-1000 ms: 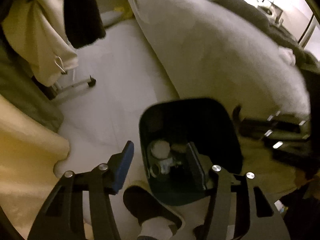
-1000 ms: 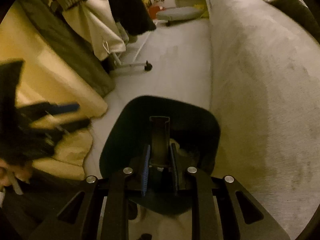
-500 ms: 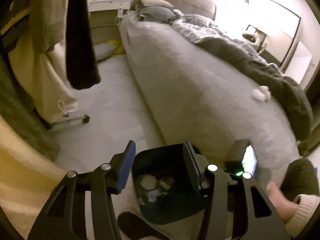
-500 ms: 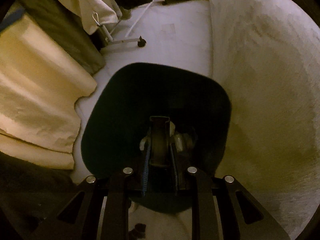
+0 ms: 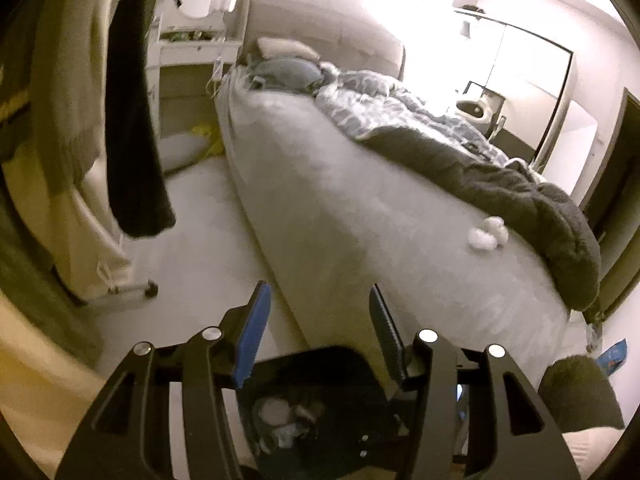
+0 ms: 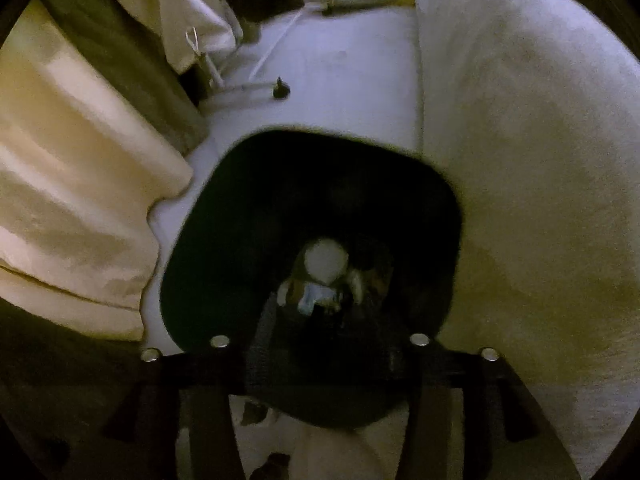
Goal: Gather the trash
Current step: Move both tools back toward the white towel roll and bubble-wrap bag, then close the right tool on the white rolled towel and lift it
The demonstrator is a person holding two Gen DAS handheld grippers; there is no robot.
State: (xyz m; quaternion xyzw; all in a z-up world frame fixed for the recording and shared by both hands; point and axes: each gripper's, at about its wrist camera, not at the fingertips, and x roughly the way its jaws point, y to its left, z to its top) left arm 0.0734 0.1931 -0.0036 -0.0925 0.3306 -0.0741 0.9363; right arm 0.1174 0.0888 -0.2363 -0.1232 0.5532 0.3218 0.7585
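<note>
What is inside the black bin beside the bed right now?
The bin holds a round white lid or cup on crumpled white and pale blue scraps. Its shadowed depths and whatever lies underneath the pile stay hidden.

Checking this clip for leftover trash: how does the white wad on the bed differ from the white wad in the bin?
The wad on the bed lies in bright light on the open mattress, away from other trash; the wad in the bin sits deep in the dark bin on top of other scraps. The bed wad looks lumpy, like two or three clumps; the bin wad looks like one round ball. Both are white and crumpled-looking.
</note>
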